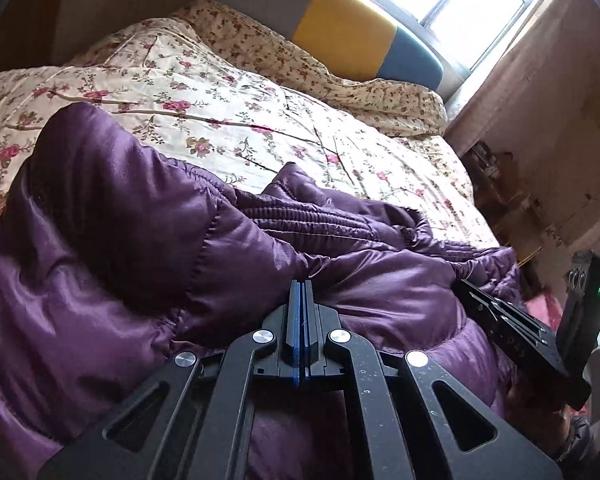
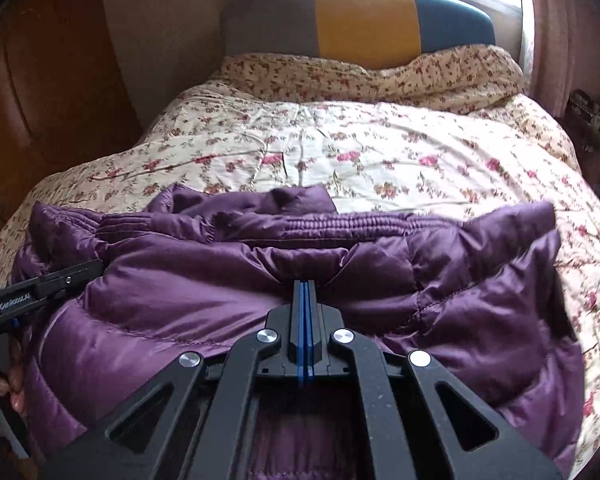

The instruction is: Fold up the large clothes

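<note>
Purple puffer jacket [image 2: 228, 292] is lying across the bed [image 2: 380, 148], its long axis running side to side, parallel to the striped headboard [image 2: 360, 20], with the ribbed elastic band [image 2: 340, 224] facing that headboard. Its satin shell is shining, quilted in puffy panels and bunching into folds. The right gripper [image 2: 302, 286] is sitting on the near edge of the jacket, its fingers pressed together, probably pinching a fold of fabric at the tips, though the fabric between them is hard to make out. The left gripper [image 1: 302, 286] is resting likewise on the jacket's near edge, fingers closed tight, beside the right one
</note>
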`<state>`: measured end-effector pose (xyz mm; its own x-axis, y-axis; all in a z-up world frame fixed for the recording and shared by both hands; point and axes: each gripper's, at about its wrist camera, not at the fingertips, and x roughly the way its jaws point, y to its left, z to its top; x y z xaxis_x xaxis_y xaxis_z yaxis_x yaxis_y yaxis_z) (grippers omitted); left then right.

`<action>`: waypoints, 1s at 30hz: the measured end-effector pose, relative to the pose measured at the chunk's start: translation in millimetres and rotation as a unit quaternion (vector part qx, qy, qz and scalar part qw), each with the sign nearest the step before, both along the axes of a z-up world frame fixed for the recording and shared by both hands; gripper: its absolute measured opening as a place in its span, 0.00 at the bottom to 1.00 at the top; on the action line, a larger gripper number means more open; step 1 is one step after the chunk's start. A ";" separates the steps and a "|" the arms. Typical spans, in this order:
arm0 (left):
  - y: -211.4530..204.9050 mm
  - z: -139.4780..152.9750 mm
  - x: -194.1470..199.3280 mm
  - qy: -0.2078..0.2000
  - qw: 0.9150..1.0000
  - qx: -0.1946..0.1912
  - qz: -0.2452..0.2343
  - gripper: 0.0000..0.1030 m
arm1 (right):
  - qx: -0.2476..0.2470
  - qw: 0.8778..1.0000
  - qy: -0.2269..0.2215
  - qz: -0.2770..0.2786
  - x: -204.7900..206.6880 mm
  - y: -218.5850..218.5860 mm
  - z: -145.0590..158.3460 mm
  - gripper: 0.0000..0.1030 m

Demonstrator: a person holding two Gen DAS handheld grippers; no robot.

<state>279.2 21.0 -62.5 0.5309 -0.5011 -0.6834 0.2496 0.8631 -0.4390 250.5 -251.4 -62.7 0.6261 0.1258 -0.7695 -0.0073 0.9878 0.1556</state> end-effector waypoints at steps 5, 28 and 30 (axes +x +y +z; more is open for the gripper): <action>-1.9 -11.9 -0.3 -0.002 1.000 0.004 0.013 0.00 | 0.004 1.000 0.011 -0.004 4.3 -0.4 -17.8 0.00; -25.7 26.9 -38.8 -0.072 0.992 0.100 0.027 0.76 | 0.016 1.000 0.021 0.002 5.0 -2.0 -15.7 0.15; -22.9 31.3 -43.9 -0.078 0.991 0.104 0.036 0.76 | 0.011 1.000 0.012 0.001 0.0 0.6 -8.8 0.32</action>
